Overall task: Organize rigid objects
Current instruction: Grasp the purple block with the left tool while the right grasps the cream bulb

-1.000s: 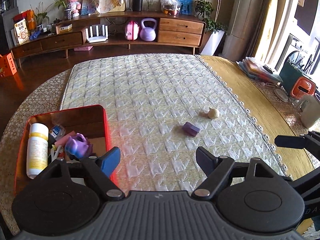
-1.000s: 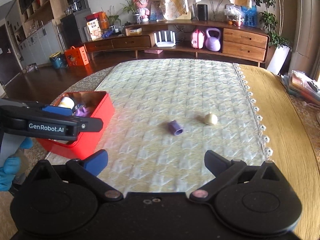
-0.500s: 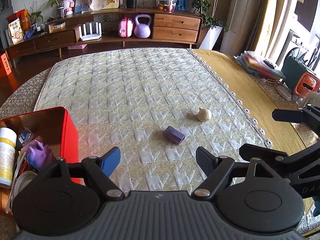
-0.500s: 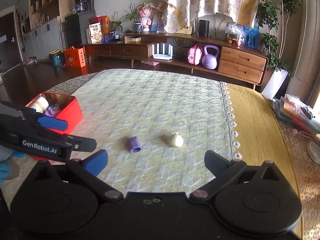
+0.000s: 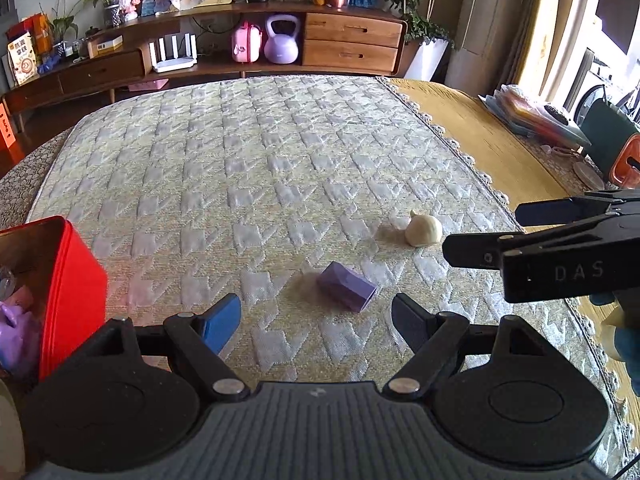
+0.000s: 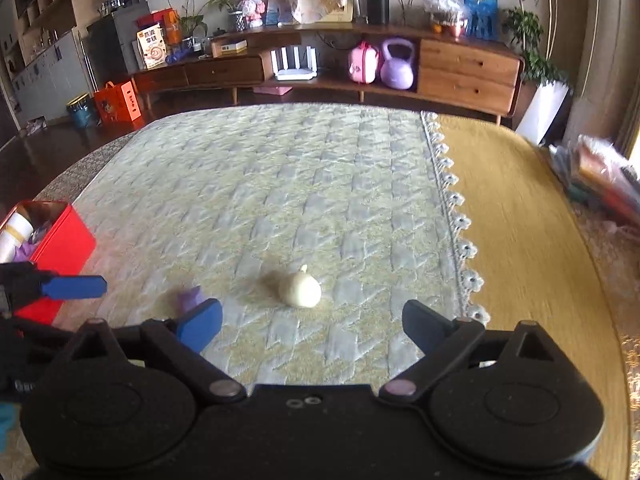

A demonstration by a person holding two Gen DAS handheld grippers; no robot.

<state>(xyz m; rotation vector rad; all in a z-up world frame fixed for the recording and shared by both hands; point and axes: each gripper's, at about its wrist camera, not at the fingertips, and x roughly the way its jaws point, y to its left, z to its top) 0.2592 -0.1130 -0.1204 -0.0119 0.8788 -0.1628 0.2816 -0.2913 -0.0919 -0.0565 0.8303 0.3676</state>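
Note:
A purple hexagonal block [image 5: 346, 286] lies on its side on the quilted mat [image 5: 280, 168], just ahead of my left gripper [image 5: 316, 322], which is open and empty. To its right sits a cream garlic-shaped piece [image 5: 424, 230]. In the right wrist view this cream piece [image 6: 300, 290] rests just ahead of my right gripper [image 6: 312, 326]; its jaws are closing slightly, still wide, with nothing between them. The purple block [image 6: 191, 298] is half hidden behind the blue fingertip [image 6: 200, 326]. The right gripper [image 5: 484, 232] reaches in from the right in the left wrist view.
A red box [image 5: 76, 280] with a white bottle [image 6: 14, 236] and a purple toy [image 5: 16, 340] stands at the mat's left edge. The mat's lace border [image 6: 456, 220] meets a yellow cloth [image 6: 520, 240]. Stacked papers [image 5: 532, 114] lie far right; a wooden sideboard [image 6: 468, 68] is behind.
Both grippers have moved forward and down toward the two pieces. The red box has slid toward the left edge of both views. The right gripper reaches further into the left wrist view.

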